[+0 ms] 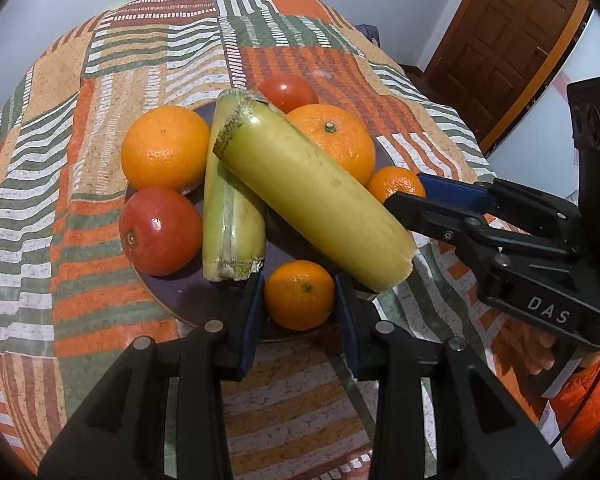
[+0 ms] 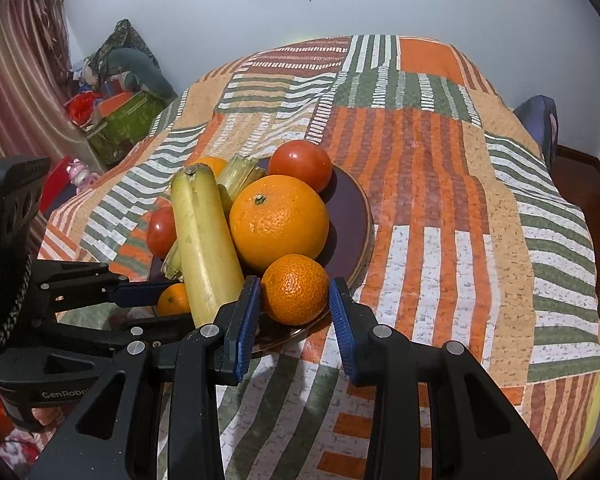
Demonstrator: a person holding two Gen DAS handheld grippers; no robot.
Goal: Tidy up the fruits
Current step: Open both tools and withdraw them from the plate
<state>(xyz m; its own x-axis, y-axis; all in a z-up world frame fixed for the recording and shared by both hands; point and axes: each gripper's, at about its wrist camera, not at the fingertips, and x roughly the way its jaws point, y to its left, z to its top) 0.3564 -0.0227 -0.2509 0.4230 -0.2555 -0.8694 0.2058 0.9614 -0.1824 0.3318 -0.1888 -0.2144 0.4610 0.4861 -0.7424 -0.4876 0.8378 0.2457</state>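
A dark round plate [image 1: 168, 296] [image 2: 352, 216] on the patterned tablecloth holds two long yellow-green fruits [image 1: 312, 196] [image 2: 204, 240], two big oranges [image 1: 166, 148] [image 2: 278, 222], two tomatoes [image 1: 160, 232] [image 2: 300, 164] and two small mandarins. My left gripper [image 1: 298, 300] is open, its pads on either side of one mandarin [image 1: 300, 294] at the plate's near edge. My right gripper [image 2: 296, 300] is open around the other mandarin [image 2: 296, 294]; it also shows in the left wrist view [image 1: 396, 186], with the right gripper's fingers [image 1: 432, 208] beside it.
The striped tablecloth [image 2: 440, 208] covers the whole table. A brown door [image 1: 504, 36] stands at the back right. Bags and boxes [image 2: 120, 116] lie on the floor left of the table. A blue chair back [image 2: 540, 120] is at the far right edge.
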